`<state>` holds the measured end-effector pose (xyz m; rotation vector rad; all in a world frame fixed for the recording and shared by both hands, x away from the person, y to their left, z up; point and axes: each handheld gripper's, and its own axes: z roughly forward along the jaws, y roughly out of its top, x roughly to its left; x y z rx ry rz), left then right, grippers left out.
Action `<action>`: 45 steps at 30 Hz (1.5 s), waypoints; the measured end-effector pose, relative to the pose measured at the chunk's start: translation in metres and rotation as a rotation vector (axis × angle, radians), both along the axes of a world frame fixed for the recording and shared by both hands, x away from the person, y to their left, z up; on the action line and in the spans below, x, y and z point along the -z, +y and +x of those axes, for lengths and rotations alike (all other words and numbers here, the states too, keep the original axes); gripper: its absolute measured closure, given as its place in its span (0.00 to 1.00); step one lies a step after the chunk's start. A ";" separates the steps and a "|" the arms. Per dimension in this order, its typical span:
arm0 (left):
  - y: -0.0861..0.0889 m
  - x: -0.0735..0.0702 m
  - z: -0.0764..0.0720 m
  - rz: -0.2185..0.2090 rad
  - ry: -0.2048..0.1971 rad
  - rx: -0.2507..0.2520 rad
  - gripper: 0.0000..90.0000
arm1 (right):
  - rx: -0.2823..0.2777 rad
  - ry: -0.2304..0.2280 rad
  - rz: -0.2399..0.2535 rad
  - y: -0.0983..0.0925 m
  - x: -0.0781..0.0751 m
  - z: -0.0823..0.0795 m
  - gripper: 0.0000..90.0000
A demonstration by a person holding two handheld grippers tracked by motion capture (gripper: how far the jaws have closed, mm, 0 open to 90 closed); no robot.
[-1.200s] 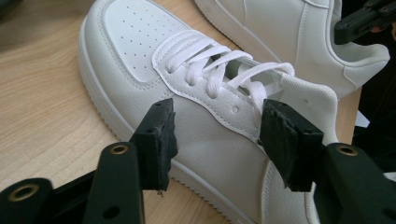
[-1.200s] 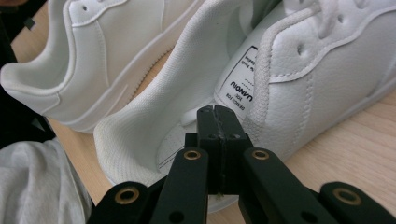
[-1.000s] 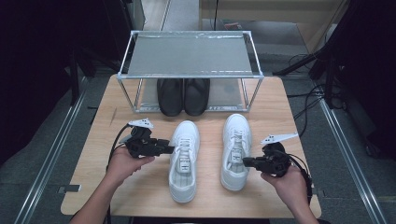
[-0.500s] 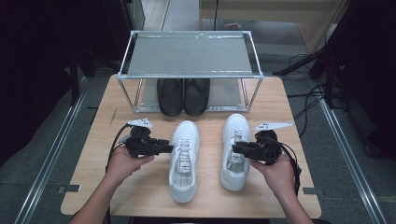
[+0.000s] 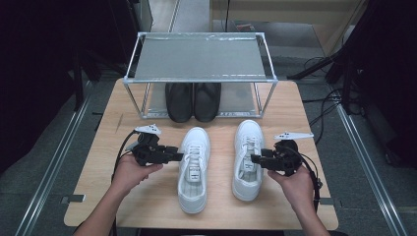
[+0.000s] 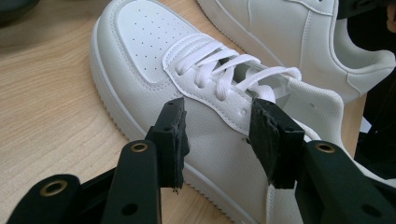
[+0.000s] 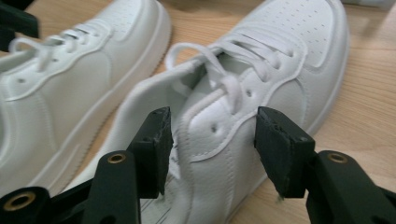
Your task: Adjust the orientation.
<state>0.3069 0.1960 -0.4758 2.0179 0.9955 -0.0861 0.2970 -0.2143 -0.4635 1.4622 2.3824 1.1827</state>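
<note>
In front of the rack [image 5: 199,59], two white shoes lie side by side on the table [image 5: 98,147]. The left gripper [image 5: 178,156], jaws apart and just opening, straddles the left shoe's [image 5: 193,169] side. The right gripper [image 5: 255,159], jaws just opened wide, straddles the right shoe's [image 5: 247,157] collar without pressing.

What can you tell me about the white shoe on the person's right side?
The right white shoe is a low sneaker that looks like smooth leather, with a perforated toe cap, white laces and a thick white sole. It stands upright on the wooden table, toe toward the metal rack, apart from the other white shoe. The right gripper is at its collar: its jaws, which have just been opening, straddle the outer side wall, one inside the shoe and one outside.
</note>
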 end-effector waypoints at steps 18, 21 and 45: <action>0.005 0.001 0.002 -0.020 0.020 -0.016 0.70 | 0.038 -0.047 -0.017 -0.009 0.001 -0.006 0.93; 0.006 0.001 0.003 -0.020 0.024 -0.017 0.71 | 0.042 -0.040 -0.001 -0.009 0.001 -0.005 0.94; 0.004 0.006 0.003 0.008 0.019 -0.001 0.78 | -0.103 -0.006 0.069 0.037 0.002 -0.013 0.76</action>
